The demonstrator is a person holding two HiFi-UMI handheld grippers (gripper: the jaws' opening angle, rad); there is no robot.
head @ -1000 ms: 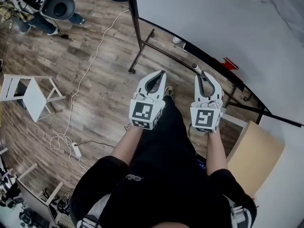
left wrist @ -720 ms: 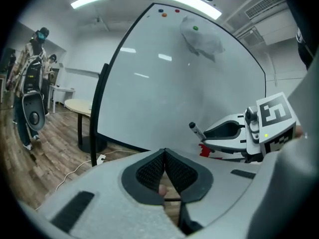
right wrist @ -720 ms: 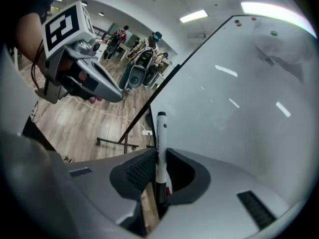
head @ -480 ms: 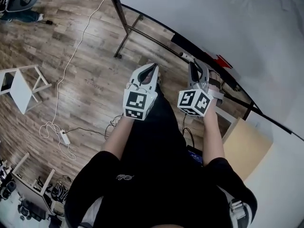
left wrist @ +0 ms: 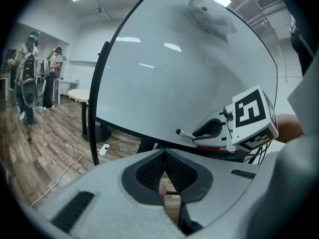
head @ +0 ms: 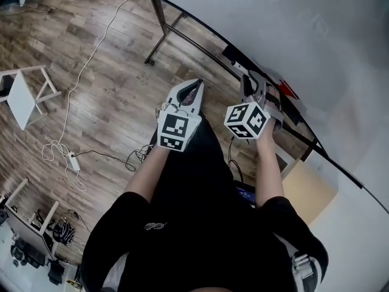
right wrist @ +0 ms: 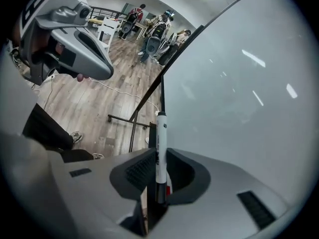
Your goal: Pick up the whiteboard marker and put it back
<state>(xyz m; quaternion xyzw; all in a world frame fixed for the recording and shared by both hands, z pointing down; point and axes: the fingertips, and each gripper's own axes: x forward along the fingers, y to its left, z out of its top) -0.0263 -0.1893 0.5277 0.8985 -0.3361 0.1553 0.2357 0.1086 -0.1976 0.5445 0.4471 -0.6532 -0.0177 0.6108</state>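
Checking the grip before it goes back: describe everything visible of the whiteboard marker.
The whiteboard marker is a slim white barrel with dark print along it and a black section at its rear end, plastic by its look. It is clamped near that end between the pads of the right gripper, the longer white part sticking out forward. It points toward the lower edge of the whiteboard; whether its front end touches anything cannot be told.

The wooden floor (head: 115,96) carries a white cable (head: 92,58) running to a power strip (head: 73,161), a white stool (head: 24,99) and the whiteboard stand's black foot (head: 159,38).
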